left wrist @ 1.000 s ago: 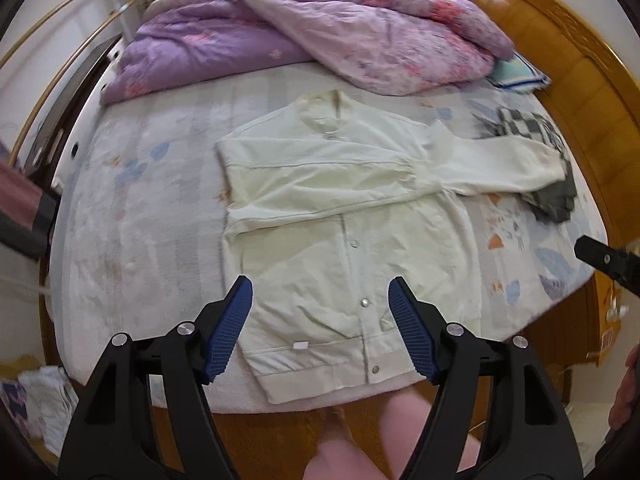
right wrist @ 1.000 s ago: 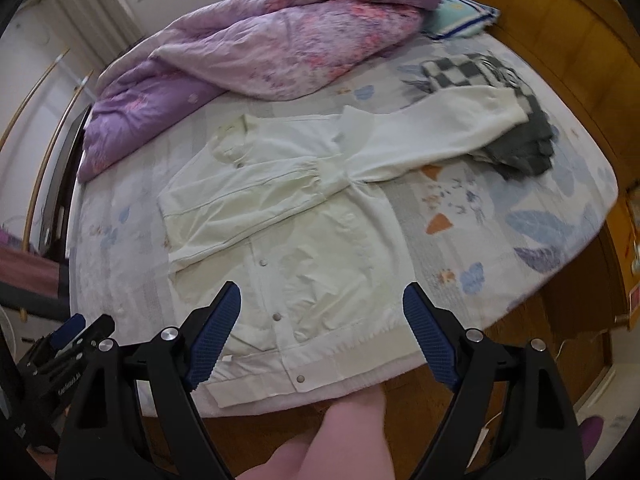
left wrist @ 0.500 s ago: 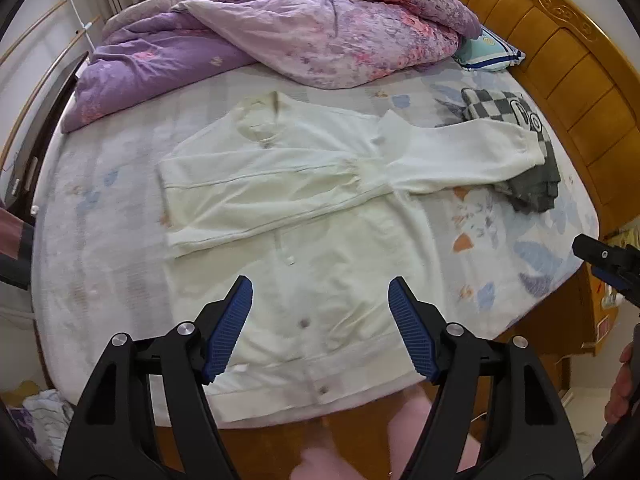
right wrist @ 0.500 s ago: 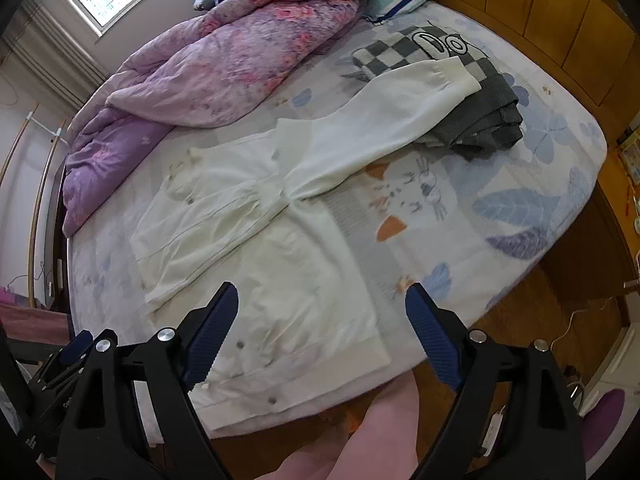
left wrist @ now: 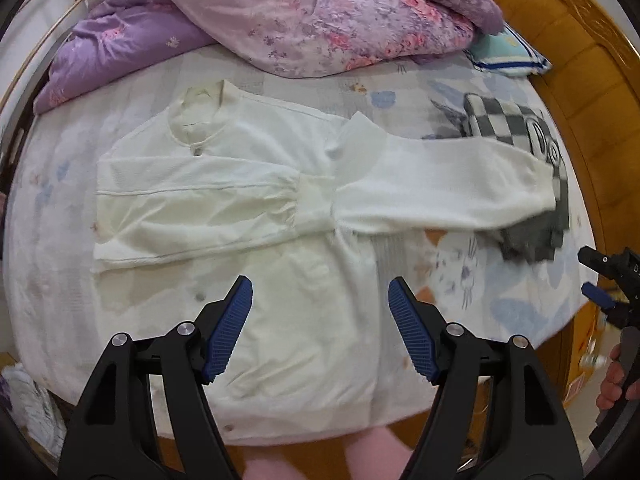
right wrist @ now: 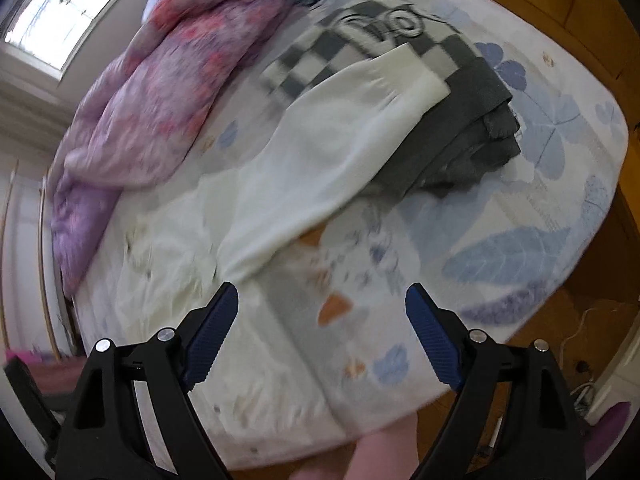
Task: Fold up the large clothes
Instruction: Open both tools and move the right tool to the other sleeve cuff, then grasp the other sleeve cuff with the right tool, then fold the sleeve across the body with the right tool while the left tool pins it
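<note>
White snap-front jacket [left wrist: 256, 216] lay flat on bed sheet [left wrist: 60, 280], one sleeve already folded across chest. L gripper [left wrist: 320, 320] hovered over hem w/ jaws spread, empty. Other sleeve [right wrist: 340, 140] rested on checkered grey garment [right wrist: 460, 128], prob. a sweater. R gripper [right wrist: 322, 344] hung wide apart, holding nothing.

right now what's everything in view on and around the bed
white jacket: one, spread flat mid-bed, one sleeve folded across chest, other sleeve stretched out onto the grey garment
checkered grey garment: one, folded, by the headboard side
quilt: one, purple floral, bunched at far side
pillow: one, pale blue, beside quilt
bedsheet: one, leaf print
headboard: one, wooden
window: one, bright, far wall
left tongs: open, above jacket hem
right tongs: open, above the bedsheet
</note>
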